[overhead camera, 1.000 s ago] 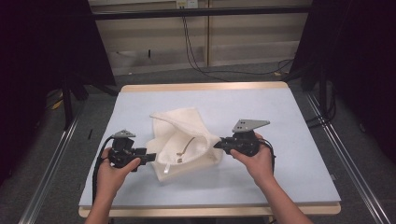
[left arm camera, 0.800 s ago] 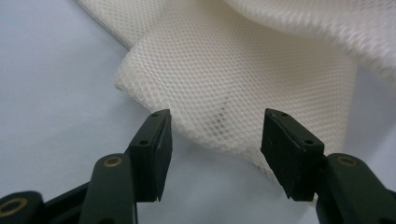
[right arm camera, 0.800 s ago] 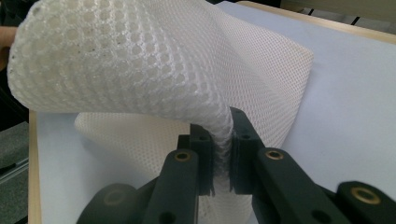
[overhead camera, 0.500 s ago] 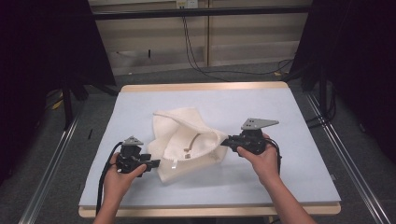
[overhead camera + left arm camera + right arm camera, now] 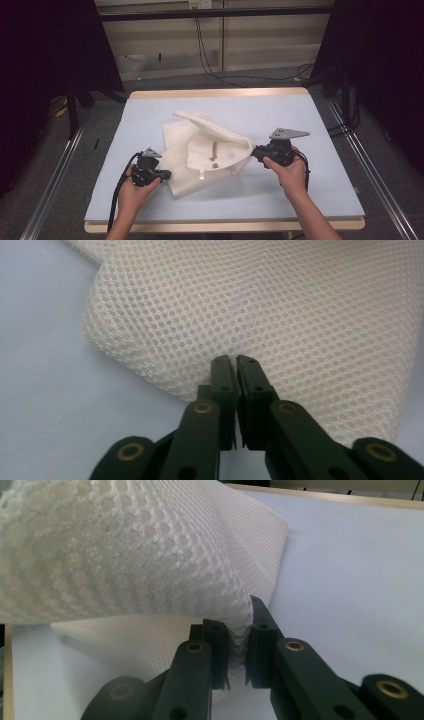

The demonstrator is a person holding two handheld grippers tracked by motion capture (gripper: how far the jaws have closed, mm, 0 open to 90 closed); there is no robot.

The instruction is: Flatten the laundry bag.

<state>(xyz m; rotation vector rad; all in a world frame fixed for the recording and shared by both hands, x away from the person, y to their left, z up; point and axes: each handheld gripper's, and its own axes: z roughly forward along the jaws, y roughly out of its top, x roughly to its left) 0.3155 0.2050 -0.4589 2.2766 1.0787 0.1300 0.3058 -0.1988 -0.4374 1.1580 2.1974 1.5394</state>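
So the worktop (image 5: 320,150) was a rectangular one with a pale blue-grey mat over the top and a light wooden edge showing at the far and near sides. The one thing lying on it was a white mesh cloth (image 5: 200,170), bunched up around the middle, a bit nearer the front edge. Part of it rested flat on the mat and its right side was lifted off.

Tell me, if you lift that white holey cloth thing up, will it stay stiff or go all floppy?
Probably floppy: the white mesh cloth already sags and folds between the right tool, which lifts one edge, and the left tool, whose jaws have just closed on another. It likely weighs little, being full of holes. It probably won't slip, since the weave bunches between the jaws.
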